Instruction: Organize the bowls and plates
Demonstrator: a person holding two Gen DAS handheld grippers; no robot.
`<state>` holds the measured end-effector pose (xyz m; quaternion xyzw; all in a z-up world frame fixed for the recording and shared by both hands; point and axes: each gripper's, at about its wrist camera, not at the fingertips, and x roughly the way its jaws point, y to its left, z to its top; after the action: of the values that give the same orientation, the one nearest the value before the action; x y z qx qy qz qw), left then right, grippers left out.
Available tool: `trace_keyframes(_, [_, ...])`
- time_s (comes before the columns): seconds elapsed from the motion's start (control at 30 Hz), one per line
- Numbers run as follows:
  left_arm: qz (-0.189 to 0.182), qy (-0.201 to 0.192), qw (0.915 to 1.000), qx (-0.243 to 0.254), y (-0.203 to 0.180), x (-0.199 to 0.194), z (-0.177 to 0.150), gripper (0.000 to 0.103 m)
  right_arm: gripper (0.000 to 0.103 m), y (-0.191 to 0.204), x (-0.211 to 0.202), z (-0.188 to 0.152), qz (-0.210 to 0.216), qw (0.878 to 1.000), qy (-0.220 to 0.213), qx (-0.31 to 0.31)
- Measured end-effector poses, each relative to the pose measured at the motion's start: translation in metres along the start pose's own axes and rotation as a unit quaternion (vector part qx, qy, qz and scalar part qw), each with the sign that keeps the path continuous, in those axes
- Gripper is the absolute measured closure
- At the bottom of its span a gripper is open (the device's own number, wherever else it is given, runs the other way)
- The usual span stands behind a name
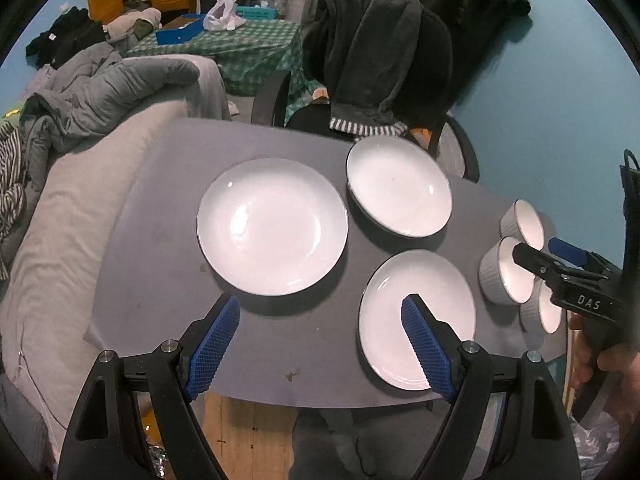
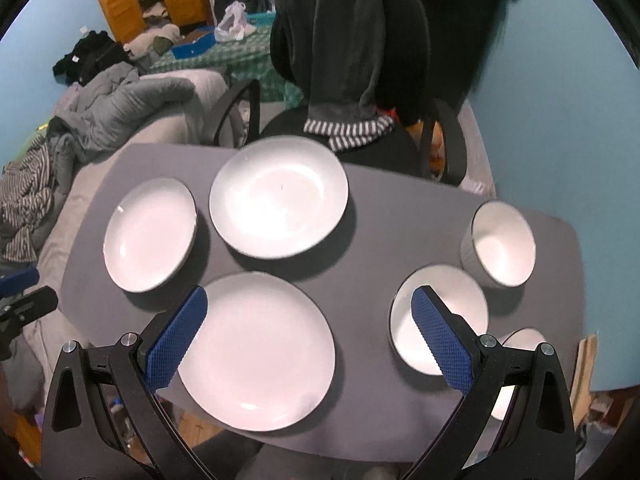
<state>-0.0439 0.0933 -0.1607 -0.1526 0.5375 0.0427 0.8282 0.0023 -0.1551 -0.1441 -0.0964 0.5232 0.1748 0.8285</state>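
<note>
Three round white ceramic plates (image 1: 272,226) and three small white ribbed bowls (image 1: 505,270) are lying unstacked on the grey tabletop (image 1: 160,240), both grippers (image 1: 320,336) (image 2: 308,336) hovering spread and empty, the next move probably requiring a grasp on a plate's rim.

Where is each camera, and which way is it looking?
Left wrist: on the left gripper, above the table's near edge, facing the chair; its own open blue fingers show, plus the right gripper and hand.
Right wrist: on the right gripper, looking down at the near plate and three bowls; its own open fingers show, plus the left gripper's tips at the left edge.
Shared: the same three plates, bowls, table and chair.
</note>
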Motion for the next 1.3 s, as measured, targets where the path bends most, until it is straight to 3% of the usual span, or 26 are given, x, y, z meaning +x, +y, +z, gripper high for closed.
trace_keyframes(0.7, [-0.008, 0.089, 0.996, -0.009, -0.019, 0.089, -0.024, 0.018, 0.007, -0.01, 0.079, -0.033, 0.022, 0.996, 0.081, -0.02])
trace_keyframes(0.93, [-0.019, 0.12, 0.992, -0.036, -0.02, 0.108, -0.03, 0.018, 0.014, -0.01, 0.095, -0.046, 0.039, 0.992, 0.114, -0.025])
trace_keyframes(1.2, [-0.02, 0.138, 0.9897, -0.032, -0.027, 0.122, -0.025, 0.018, 0.027, -0.017, 0.105, -0.054, 0.054, 0.988, 0.141, -0.02])
trace_keyframes(1.3, [-0.026, 0.146, 0.9883, -0.035, -0.026, 0.126, -0.025, 0.026, 0.029, -0.014, 0.106, -0.051, 0.065, 0.986, 0.151, -0.031])
